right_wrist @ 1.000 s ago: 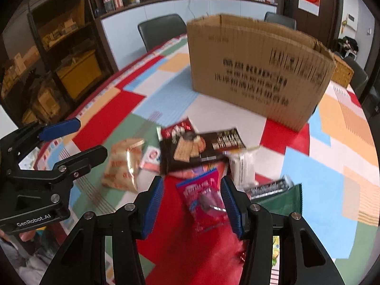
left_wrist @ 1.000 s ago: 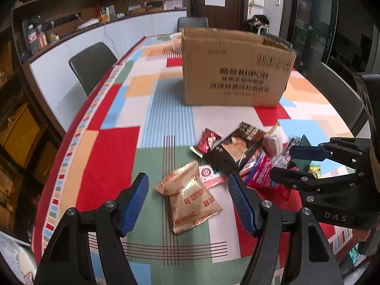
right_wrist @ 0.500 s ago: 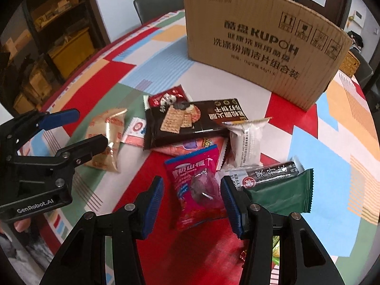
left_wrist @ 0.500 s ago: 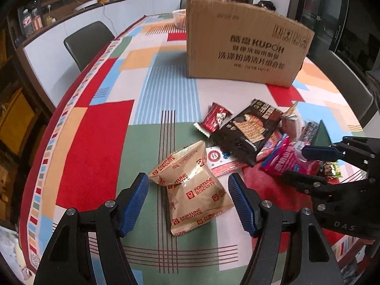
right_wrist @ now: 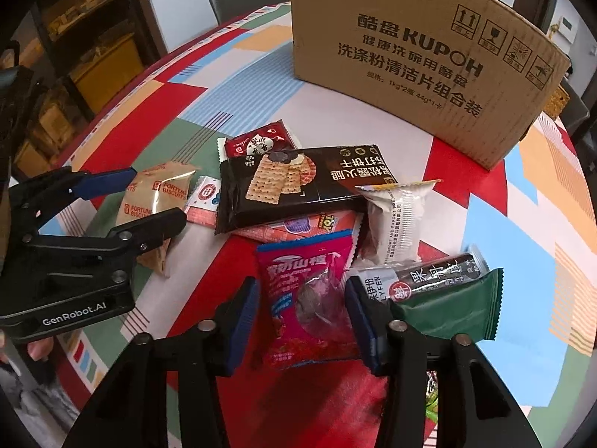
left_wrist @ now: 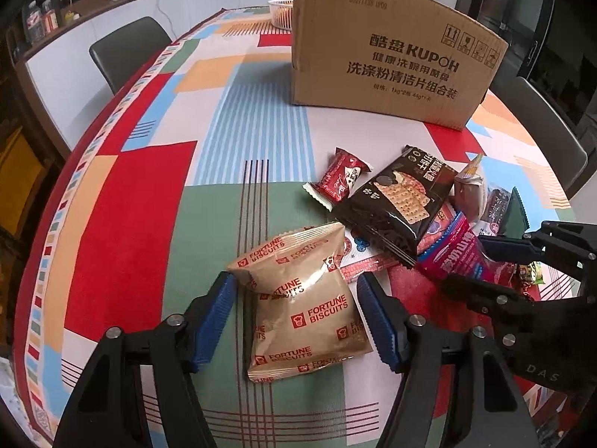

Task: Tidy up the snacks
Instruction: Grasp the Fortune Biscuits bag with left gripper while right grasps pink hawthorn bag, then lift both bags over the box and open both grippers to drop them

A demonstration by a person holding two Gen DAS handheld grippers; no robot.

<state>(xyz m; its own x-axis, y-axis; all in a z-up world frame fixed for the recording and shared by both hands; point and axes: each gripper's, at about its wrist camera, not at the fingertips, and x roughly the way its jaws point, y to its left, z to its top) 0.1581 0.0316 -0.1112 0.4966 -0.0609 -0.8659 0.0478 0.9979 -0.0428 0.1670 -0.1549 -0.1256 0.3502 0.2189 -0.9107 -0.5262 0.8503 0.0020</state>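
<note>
A pile of snack packets lies on the patterned tablecloth (left_wrist: 149,224) in front of a cardboard box (left_wrist: 391,56). My left gripper (left_wrist: 294,313) is open, its fingers either side of two tan Fortune Biscuits packets (left_wrist: 309,310). My right gripper (right_wrist: 302,317) is open around a pink packet (right_wrist: 309,291). A black cracker pack (right_wrist: 298,183), a small red packet (left_wrist: 341,179), a white wrapped cake (right_wrist: 395,220), a dark bar (right_wrist: 429,280) and a green packet (right_wrist: 451,310) lie close by. The right gripper also shows in the left wrist view (left_wrist: 474,261).
The box (right_wrist: 418,52) stands behind the pile. A white basket (left_wrist: 281,13) sits beyond it. Dark chairs (left_wrist: 127,48) stand along the far side and right edge. Shelves and a counter line the wall.
Both grippers have come lower and closer to the table. The left one now straddles the biscuit packets and the right one straddles the pink packet. Both stayed open.
</note>
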